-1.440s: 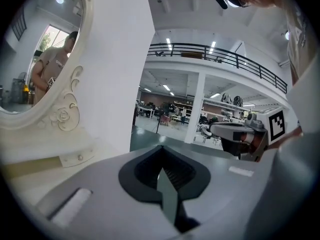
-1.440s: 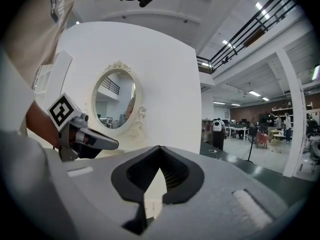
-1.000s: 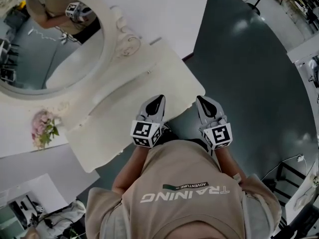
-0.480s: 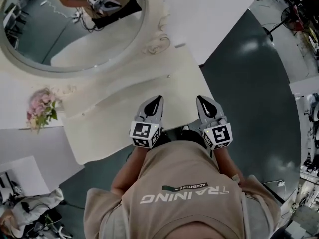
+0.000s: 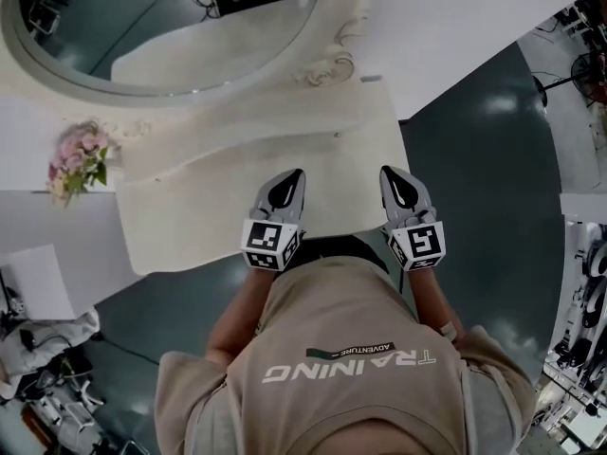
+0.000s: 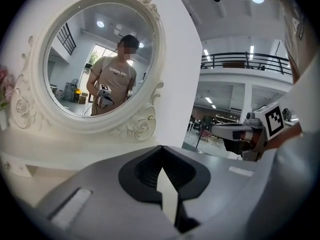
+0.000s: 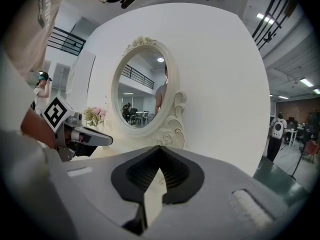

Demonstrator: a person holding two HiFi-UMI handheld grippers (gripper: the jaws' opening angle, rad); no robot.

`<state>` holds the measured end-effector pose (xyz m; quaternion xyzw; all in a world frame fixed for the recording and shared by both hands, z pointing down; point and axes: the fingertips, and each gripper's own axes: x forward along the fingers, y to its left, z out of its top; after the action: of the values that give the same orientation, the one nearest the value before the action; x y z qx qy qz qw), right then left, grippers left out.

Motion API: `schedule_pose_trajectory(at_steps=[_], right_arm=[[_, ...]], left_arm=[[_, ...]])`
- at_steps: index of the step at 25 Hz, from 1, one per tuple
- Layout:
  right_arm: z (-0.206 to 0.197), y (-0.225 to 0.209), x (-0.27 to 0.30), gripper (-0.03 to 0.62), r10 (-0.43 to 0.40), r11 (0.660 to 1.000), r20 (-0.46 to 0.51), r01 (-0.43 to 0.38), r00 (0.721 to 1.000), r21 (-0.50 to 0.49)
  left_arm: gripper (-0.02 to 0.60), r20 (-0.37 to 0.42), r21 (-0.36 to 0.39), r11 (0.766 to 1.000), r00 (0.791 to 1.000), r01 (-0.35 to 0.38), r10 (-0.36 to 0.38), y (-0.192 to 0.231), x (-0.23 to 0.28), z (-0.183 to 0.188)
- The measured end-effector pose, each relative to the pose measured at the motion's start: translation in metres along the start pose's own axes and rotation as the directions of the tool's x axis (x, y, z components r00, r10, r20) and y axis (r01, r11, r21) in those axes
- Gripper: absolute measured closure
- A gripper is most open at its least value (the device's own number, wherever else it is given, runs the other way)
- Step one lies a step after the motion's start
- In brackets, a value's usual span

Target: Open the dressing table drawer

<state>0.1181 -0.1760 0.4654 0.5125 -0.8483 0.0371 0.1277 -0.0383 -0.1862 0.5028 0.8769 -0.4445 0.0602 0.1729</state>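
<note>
The cream dressing table (image 5: pixel 190 216) fills the upper left of the head view, with its oval mirror (image 5: pixel 171 27) behind. I see no drawer front from above; a small knob (image 5: pixel 336 135) shows on the raised back tier. My left gripper (image 5: pixel 289 174) and right gripper (image 5: pixel 392 172) hover side by side over the table's front edge, both shut and holding nothing. In the left gripper view the left gripper (image 6: pixel 161 149) points at the mirror's base, with the right gripper (image 6: pixel 220 130) off to its right. The right gripper (image 7: pixel 160 148) faces the mirror's carved foot.
Pink flowers (image 5: pixel 76 159) stand at the table's left end. A white wall panel (image 5: pixel 446 36) backs the table, and dark floor (image 5: pixel 493 207) lies to the right. Cables and equipment (image 5: pixel 47 377) clutter the floor at lower left.
The table has swung to sit more squarely in front of me, and both grippers have moved forward over its front edge. Their jaws stayed shut.
</note>
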Motion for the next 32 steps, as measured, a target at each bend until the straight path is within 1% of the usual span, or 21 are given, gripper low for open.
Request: schedule_pose_trajectory(at_steps=[3, 7, 11, 16, 21, 25, 32], right_arm=[[-0.011, -0.002, 0.016, 0.592, 0.054, 0.999, 0.006, -0.054, 0.999, 0.003], [-0.019, -0.012, 0.024, 0.592, 0.114, 0.993, 0.009, -0.114, 0.993, 0.031], [-0.037, -0.018, 0.032, 0.592, 0.163, 0.985, -0.01, -0.163, 0.987, 0.058], [-0.042, -0.018, 0.043, 0.592, 0.22, 0.974, -0.003, -0.219, 0.976, 0.05], [-0.037, -0.017, 0.055, 0.592, 0.225, 0.973, 0.019, -0.225, 0.974, 0.047], [-0.041, -0.015, 0.058, 0.592, 0.206, 0.976, 0.012, -0.207, 0.978, 0.063], [-0.048, -0.003, 0.073, 0.592, 0.19, 0.979, -0.002, -0.189, 0.982, 0.077]], left_arm=[[0.563, -0.019, 0.01, 0.999, 0.999, -0.035, 0.036, 0.005, 0.008, -0.001], [0.563, -0.031, 0.021, 0.999, 0.998, -0.05, 0.051, -0.005, 0.023, 0.009], [0.563, -0.012, 0.031, 0.996, 0.996, -0.087, 0.088, -0.009, 0.038, 0.02], [0.563, 0.001, 0.045, 0.987, 0.988, -0.157, 0.157, -0.003, 0.035, 0.028], [0.563, 0.002, 0.052, 0.977, 0.979, -0.206, 0.206, 0.006, 0.032, 0.027], [0.563, -0.01, 0.069, 0.981, 0.983, -0.183, 0.184, 0.001, 0.034, 0.026], [0.563, -0.018, 0.089, 0.985, 0.989, -0.147, 0.15, 0.011, 0.036, 0.026]])
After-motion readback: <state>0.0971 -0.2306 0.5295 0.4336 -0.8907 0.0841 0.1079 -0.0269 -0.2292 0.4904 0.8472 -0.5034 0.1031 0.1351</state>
